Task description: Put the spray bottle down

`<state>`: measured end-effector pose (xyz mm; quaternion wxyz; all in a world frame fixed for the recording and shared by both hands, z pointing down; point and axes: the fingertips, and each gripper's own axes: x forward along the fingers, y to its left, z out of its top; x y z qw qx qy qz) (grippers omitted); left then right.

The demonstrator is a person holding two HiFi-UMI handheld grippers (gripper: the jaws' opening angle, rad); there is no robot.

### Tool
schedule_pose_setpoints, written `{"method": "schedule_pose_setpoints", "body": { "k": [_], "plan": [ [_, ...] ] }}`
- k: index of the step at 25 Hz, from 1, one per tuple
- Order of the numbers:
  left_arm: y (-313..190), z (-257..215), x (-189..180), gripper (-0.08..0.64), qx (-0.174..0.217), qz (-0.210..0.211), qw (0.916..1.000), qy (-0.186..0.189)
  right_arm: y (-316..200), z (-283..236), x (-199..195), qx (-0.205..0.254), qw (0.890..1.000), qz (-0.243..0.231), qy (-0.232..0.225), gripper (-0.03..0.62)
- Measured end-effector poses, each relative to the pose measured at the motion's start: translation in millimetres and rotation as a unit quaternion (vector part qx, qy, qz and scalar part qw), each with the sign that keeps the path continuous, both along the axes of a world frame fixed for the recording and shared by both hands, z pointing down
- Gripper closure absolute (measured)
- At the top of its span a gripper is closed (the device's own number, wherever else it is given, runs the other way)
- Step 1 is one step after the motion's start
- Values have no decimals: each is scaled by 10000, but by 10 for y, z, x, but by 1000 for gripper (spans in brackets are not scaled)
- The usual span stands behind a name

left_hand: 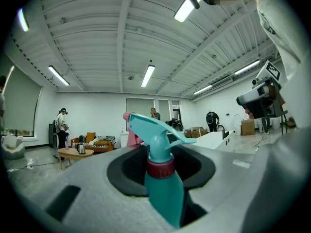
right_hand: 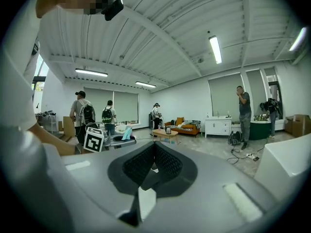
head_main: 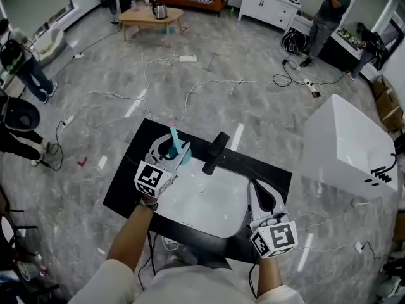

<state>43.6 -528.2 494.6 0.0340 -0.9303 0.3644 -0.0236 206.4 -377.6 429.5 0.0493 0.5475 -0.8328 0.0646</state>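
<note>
Hold the teal plastic spray bottle with the pink nozzle (left_hand: 163,178) upright in the left gripper (head_main: 175,151), jaws part-spread and clamped on the bottle's body below the dark-red collar, near the far left corner of the white rectangular basin (head_main: 209,223). Pick a bare flat patch of the black countertop (head_main: 123,185) just left of the basin, likely the safest spot, clear of the black faucet (head_main: 215,152) at the basin's far rim. Lower straight down, base level, until seated flat. Only then spread the jaws and back away without brushing the trigger head. Leave the right gripper (head_main: 255,189), jaws pinched together on nothing, by the basin's right rim, out of the path. Probable risk: tipping so tall and narrow a bottle by releasing early or tilted.
</note>
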Motion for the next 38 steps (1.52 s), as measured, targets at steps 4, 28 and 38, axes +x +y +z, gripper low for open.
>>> {"method": "schedule_pose_setpoints", "body": {
  "k": [4,28,38],
  "plan": [
    [-181,222,131,416,-23,14,9999,-110,-132,95,44,-122,9999,-61,-25,586],
    [-901,1184,501,415,-359,-18,9993,-130,-344,543,334,-687,9976,-27,6,586],
    [-889,1184,505,382,-338,66,9994,40,-349,570,335,-698,9975,-68,-22,586]
  ]
}}
